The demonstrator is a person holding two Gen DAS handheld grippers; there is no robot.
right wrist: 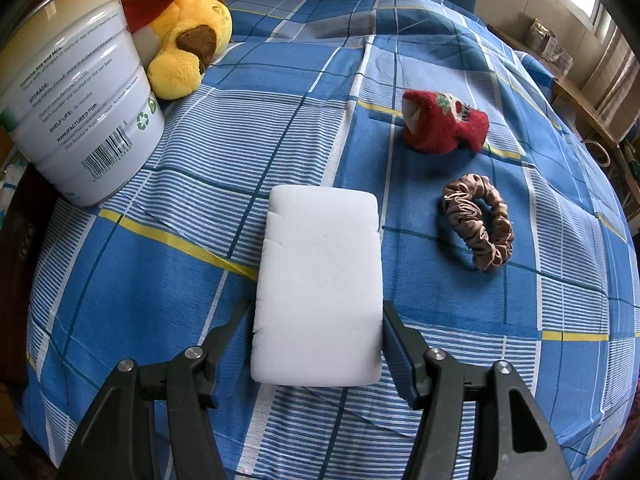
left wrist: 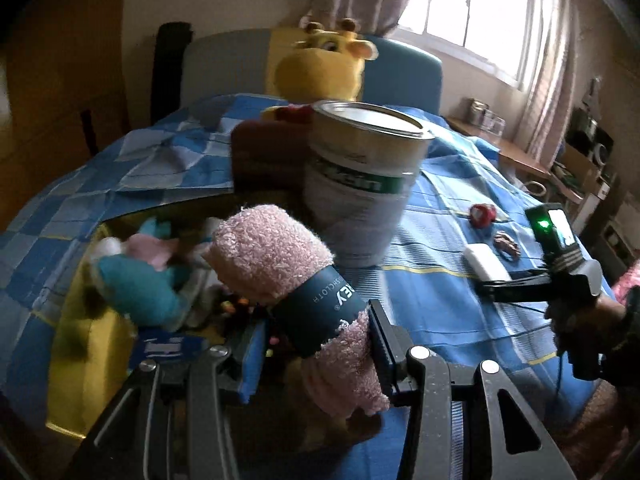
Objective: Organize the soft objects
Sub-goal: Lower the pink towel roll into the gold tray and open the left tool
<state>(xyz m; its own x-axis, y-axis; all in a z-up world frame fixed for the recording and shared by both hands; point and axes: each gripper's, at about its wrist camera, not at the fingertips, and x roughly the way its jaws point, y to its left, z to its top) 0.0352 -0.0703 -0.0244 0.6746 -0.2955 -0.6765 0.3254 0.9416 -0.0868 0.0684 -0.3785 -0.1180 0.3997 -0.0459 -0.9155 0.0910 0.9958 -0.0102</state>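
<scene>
My left gripper (left wrist: 316, 344) is shut on a rolled pink washcloth (left wrist: 276, 256) with a dark teal paper band. It holds the roll above a yellow box (left wrist: 92, 344) that holds a teal and pink soft toy (left wrist: 136, 280). My right gripper (right wrist: 318, 340) is around the near end of a white foam sponge (right wrist: 320, 280) lying flat on the blue checked bedspread (right wrist: 460, 380); its fingers touch the sponge's sides. A red knitted bootie (right wrist: 444, 124) and a brown satin scrunchie (right wrist: 480, 220) lie to the sponge's right. The right gripper's fingertips are hidden behind the sponge (left wrist: 486, 262) in the left wrist view.
A large white tin can (left wrist: 360, 184) stands upright on the bed beside the box; it also shows in the right wrist view (right wrist: 80, 100). A yellow bear plush (right wrist: 180, 28) lies behind it. A yellow giraffe plush (left wrist: 320, 64) leans on the headboard. A desk (left wrist: 500, 144) stands by the window.
</scene>
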